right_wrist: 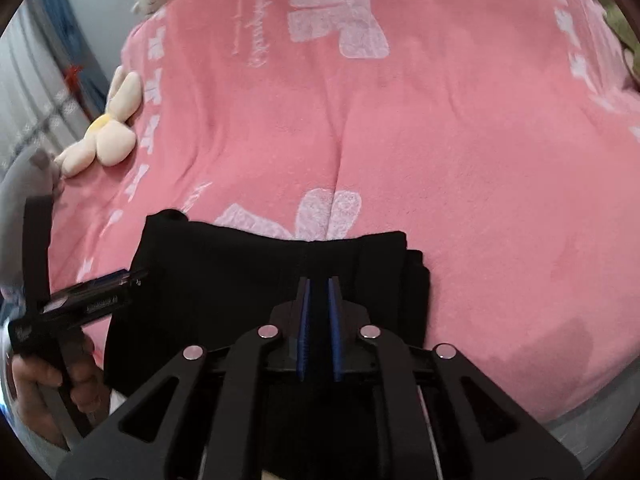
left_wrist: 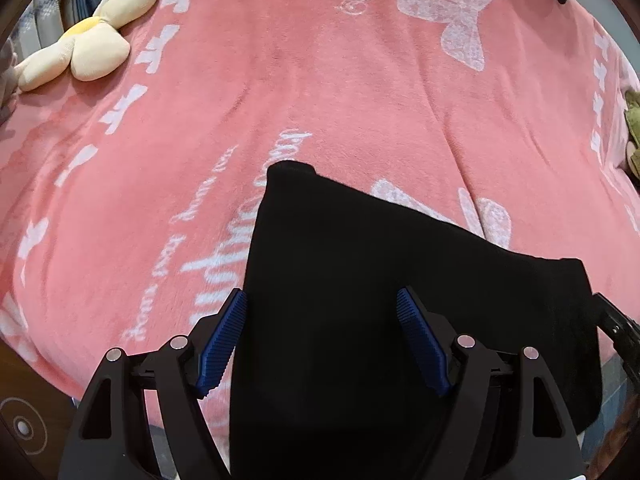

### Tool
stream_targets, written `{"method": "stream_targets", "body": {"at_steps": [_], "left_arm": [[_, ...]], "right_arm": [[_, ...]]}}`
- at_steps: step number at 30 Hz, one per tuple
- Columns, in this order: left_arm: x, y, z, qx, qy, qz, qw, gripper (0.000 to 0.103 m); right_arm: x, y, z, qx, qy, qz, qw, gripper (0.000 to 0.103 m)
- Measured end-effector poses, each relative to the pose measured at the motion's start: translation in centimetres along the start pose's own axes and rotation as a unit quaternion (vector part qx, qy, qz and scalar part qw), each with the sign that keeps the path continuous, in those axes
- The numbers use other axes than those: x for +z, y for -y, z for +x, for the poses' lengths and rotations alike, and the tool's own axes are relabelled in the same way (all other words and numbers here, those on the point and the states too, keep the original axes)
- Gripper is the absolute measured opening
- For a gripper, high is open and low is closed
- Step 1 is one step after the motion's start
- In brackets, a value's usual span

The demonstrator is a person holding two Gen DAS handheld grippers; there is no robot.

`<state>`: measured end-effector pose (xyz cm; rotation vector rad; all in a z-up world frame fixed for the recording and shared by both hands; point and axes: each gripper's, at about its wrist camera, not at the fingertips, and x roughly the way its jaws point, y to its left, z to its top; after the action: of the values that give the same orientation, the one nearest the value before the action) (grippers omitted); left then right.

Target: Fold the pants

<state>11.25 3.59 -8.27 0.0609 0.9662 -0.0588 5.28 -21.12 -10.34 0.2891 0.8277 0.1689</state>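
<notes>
Your black pants (right_wrist: 248,280) lie at the near edge of the bed (right_wrist: 460,160), on the pink blanket, already folded into a compact block with stacked layers showing at its right side, so you look to be late in the fold, squaring or finishing it. Your right gripper (right_wrist: 319,320) has its blue pads nearly together, with only a narrow dark gap between them; it sits over the near part of the pants, but whether cloth is pinched in that gap you cannot tell from either view. Your left gripper (left_wrist: 322,344) is spread wide, holding nothing, hovering over the left half of the pants (left_wrist: 380,300). If another fold is wanted, bring the left gripper down onto the left edge and close on all layers together. A cream plush toy (left_wrist: 80,44) lies well apart, at the bed's far left edge.
</notes>
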Motion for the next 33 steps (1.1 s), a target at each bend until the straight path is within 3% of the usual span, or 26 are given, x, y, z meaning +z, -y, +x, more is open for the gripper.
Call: {"method": "stream_targets", "body": {"at_steps": [1, 5, 6, 7, 8, 9, 15, 18, 22, 25, 29, 33], "left_arm": [[-0.2, -0.1, -0.2, -0.003, -0.001, -0.003, 1.0, 0.075], [-1.6, -0.2, -1.7, -0.008, -0.004, -0.001, 1.0, 0.075], [-2.2, -0.4, -2.3, -0.015, -0.005, -0.001, 0.9999, 0.075], [-2.7, -0.7, -2.7, -0.023, -0.009, -0.003, 0.9997, 0.076], [-3.3, -1.0, -3.0, -0.033, -0.014, -0.009, 0.9993, 0.077], [-4.1, -1.4, -3.3, -0.045, -0.021, -0.018, 0.9986, 0.081], [-7.4, -2.2, -2.7, -0.03, -0.054, -0.023, 0.9978, 0.081], [-8.3, -2.5, -1.7, -0.022, -0.071, -0.026, 0.9969, 0.083], [-8.4, -3.2, -1.7, -0.015, -0.072, -0.032, 0.9968, 0.083], [-8.4, -3.5, -1.7, -0.019, -0.075, -0.033, 0.9965, 0.084], [-8.3, -3.5, -2.2, -0.026, -0.079, -0.039, 0.9958, 0.083], [-8.2, -2.9, -2.7, -0.006, -0.066, -0.016, 0.9977, 0.084]], "right_arm": [[-0.7, 0.5, -0.3, -0.022, -0.006, 0.001, 1.0, 0.01], [-2.6, 1.1, -2.7, -0.028, 0.001, 0.019, 0.999, 0.01], [-3.0, 1.2, -3.0, -0.027, -0.002, 0.024, 0.999, 0.016], [-3.7, 1.6, -3.4, -0.028, -0.009, 0.03, 0.999, 0.034], [-4.2, 1.7, -3.5, -0.031, -0.01, 0.033, 0.999, 0.043], [-4.8, 1.7, -3.6, -0.032, -0.011, 0.031, 0.999, 0.047], [-7.0, 0.6, -3.6, 0.008, -0.029, 0.034, 0.999, 0.047], [-7.6, -0.7, -2.7, -0.007, -0.036, -0.002, 0.999, 0.022], [-7.0, -2.5, -5.8, 0.006, 0.0, -0.036, 0.999, 0.016], [-7.9, -1.2, -3.2, -0.032, -0.055, -0.044, 0.997, 0.024], [-7.9, -0.1, -4.3, -0.014, -0.038, 0.001, 0.999, 0.032], [-7.0, 0.5, -4.7, -0.029, -0.025, 0.017, 0.999, 0.051]]}}
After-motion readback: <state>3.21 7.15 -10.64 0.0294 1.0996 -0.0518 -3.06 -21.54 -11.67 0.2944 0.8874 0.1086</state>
